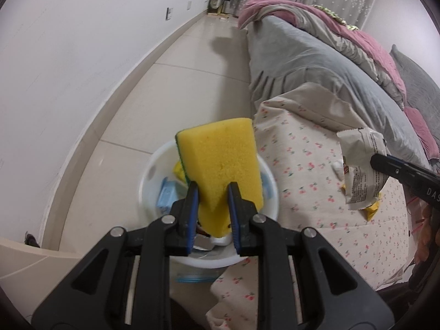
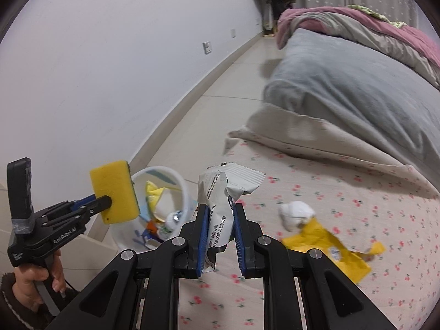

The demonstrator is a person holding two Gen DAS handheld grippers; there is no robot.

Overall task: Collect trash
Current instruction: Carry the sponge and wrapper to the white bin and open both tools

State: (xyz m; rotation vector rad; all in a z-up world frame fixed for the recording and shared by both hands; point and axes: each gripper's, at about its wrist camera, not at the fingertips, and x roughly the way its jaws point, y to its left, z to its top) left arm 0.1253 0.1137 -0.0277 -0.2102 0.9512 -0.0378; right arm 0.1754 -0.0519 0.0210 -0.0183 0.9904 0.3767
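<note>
**Sponge and wrapper over the bin**

Left gripper (image 1: 211, 192): fingers clamped on the lower end of a yellow sponge (image 1: 222, 162), green scouring face turned to the left, sponge standing up and away from the fingers. Directly beneath it, the white bin (image 1: 154, 170) on the floor beside the bed (image 1: 316, 192), already holding several scraps of packaging and a small bottle.

Right gripper (image 2: 220, 214): fingers closed on a crumpled white wrapper (image 2: 220, 195), printed side facing the camera, top flaring above the fingertips. Hanging above the bed edge, near the bin but not yet over its mouth.

Still lying on the floral bedsheet, to the right of the right gripper: a balled tissue (image 2: 295, 214) touching a torn yellow packet (image 2: 330, 247).

Best way through this step, as a judgement: release the sponge only while centred over the opening, low enough not to bounce off the rim; spread the fingers fully, since foam tends to cling to the pads. Then carry the wrapper across until clear of the mattress edge and above the bin mouth before letting go; light film may drift, so drop from close in. Tissue and packet next.
</note>
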